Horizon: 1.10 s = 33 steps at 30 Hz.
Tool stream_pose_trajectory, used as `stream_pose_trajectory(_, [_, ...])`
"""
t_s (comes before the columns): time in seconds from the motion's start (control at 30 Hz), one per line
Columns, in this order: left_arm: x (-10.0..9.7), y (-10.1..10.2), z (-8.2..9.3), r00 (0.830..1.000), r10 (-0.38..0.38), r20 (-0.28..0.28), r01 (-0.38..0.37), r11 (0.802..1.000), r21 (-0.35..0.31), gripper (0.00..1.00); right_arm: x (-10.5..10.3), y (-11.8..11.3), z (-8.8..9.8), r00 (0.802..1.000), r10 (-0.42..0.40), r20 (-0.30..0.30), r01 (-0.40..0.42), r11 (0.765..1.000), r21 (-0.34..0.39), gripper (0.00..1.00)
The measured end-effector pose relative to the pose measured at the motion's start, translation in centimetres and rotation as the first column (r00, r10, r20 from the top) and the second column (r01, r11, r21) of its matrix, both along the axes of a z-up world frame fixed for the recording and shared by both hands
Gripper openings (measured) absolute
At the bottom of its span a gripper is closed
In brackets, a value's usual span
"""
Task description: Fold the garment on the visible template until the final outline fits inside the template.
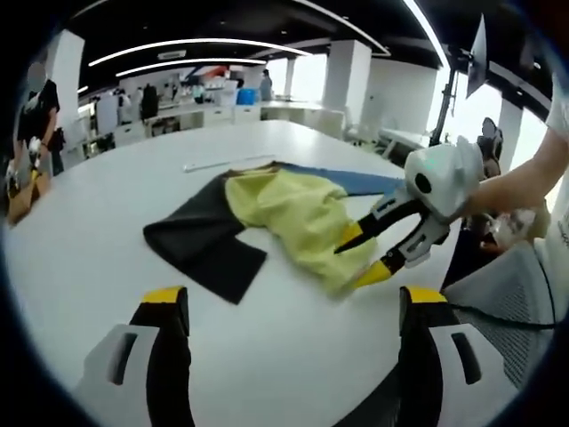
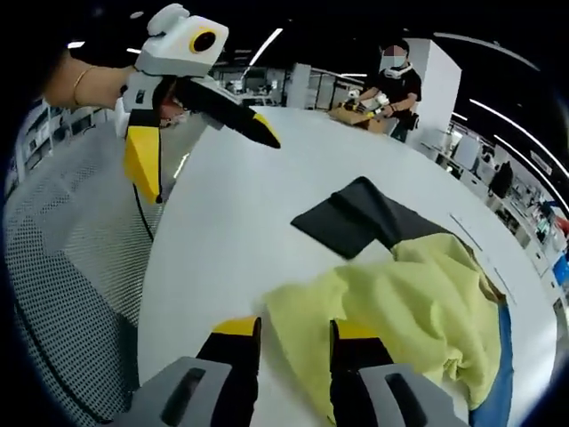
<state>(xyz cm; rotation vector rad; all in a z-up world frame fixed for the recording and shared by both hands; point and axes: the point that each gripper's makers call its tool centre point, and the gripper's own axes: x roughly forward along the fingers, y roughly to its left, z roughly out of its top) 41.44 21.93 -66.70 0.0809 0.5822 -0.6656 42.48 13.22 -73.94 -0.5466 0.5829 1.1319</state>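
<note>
Garment crumpled on white table.
Right gripper jaws straddle its yellow edge, unclamped; left gripper jaws apart, empty.

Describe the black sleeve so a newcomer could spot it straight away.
On the big white table lies a crumpled yellow garment. From its side away from the right gripper, the black sleeve spreads flat; it is the only dark cloth, unlike the blue template behind.

Open-plan office: white columns, ceiling light strips, desks.
</note>
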Motion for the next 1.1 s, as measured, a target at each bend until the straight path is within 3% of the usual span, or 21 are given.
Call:
stream_pose_trajectory(0.13, [0.0, 0.4, 0.1, 1.0, 0.007, 0.006, -0.007, 1.0, -0.001, 0.95, 0.2, 0.4, -0.9, 1.0, -0.014, 0.01, 0.015, 1.0, -0.027, 0.19])
stream_pose_trajectory(0.27, [-0.3, 0.8, -0.2, 1.0, 0.011, -0.001, -0.011, 1.0, 0.004, 0.94, 0.5, 0.4, -1.3, 0.998, -0.061, -0.022, 0.06, 0.998, -0.028, 0.17])
stream_pose_trajectory(0.37, [-0.4, 1.0, -0.3, 1.0, 0.018, -0.005, -0.018, 1.0, 0.004, 0.94, 0.6, 0.3, -1.4, 0.999, -0.053, 0.002, 0.053, 0.998, -0.045, 0.14])
stream_pose_trajectory(0.53, [-0.4, 1.2, -0.4, 1.0, 0.023, -0.008, -0.023, 1.0, 0.001, 0.93, 1.4, -0.1, -1.3, 0.996, -0.086, 0.019, 0.087, 0.995, -0.044, 0.0])
stream_pose_trajectory(0.63, [-0.4, 1.2, -0.4, 1.0, 0.028, -0.009, -0.028, 1.0, -0.001, 0.92, 1.7, 0.1, -0.6, 0.989, -0.144, -0.039, 0.145, 0.989, 0.033, 0.0])
stream_pose_trajectory(0.7, [-0.3, 1.1, -0.4, 0.999, 0.038, -0.009, -0.038, 0.999, -0.012, 0.91, 2.0, -0.2, 0.0, 0.989, -0.144, -0.033, 0.146, 0.988, 0.047, 0.0])
stream_pose_trajectory(0.8, [-0.3, 0.6, -0.5, 0.999, 0.034, -0.011, -0.034, 0.999, -0.019, 0.91, 2.4, -0.2, 1.2, 0.981, -0.183, -0.069, 0.19, 0.976, 0.106, 0.0])
stream_pose_trajectory(1.1, [-0.1, -0.5, -0.6, 1.0, 0.017, -0.018, -0.018, 0.999, -0.034, 0.89, 4.7, -1.3, 5.5, 0.973, -0.226, -0.037, 0.229, 0.956, 0.185, 0.0])
